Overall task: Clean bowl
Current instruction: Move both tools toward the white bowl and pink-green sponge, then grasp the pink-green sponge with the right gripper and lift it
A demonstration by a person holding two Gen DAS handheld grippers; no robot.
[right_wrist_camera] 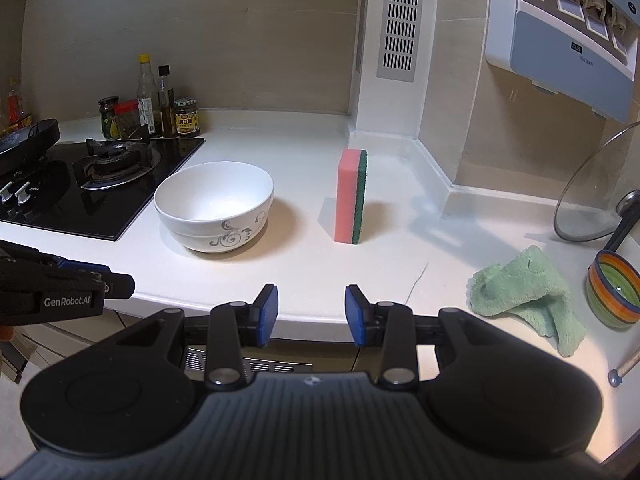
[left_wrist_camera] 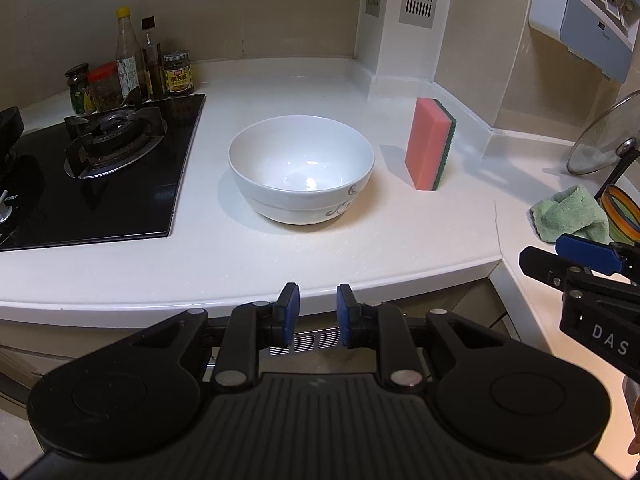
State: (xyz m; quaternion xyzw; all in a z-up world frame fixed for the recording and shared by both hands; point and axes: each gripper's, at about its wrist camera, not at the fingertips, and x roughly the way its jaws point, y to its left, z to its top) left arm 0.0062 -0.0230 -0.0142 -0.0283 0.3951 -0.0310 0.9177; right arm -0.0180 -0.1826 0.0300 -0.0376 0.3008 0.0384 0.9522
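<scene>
A white bowl [left_wrist_camera: 301, 168] with a grey swirl pattern stands upright and empty on the white counter; it also shows in the right wrist view [right_wrist_camera: 214, 205]. A pink sponge with a green scouring side [left_wrist_camera: 430, 144] stands on end to the bowl's right, apart from it, also in the right wrist view [right_wrist_camera: 351, 196]. My left gripper [left_wrist_camera: 318, 312] is open and empty, held off the counter's front edge, short of the bowl. My right gripper [right_wrist_camera: 311, 314] is open and empty, off the front edge, roughly in line with the sponge.
A black gas hob [left_wrist_camera: 96, 176] lies left of the bowl, with sauce bottles and jars [left_wrist_camera: 132, 68] behind it. A green cloth [right_wrist_camera: 528, 292], a striped bowl [right_wrist_camera: 614, 292] and a glass lid [right_wrist_camera: 596, 188] sit at the right. A white column [right_wrist_camera: 394, 52] stands behind the sponge.
</scene>
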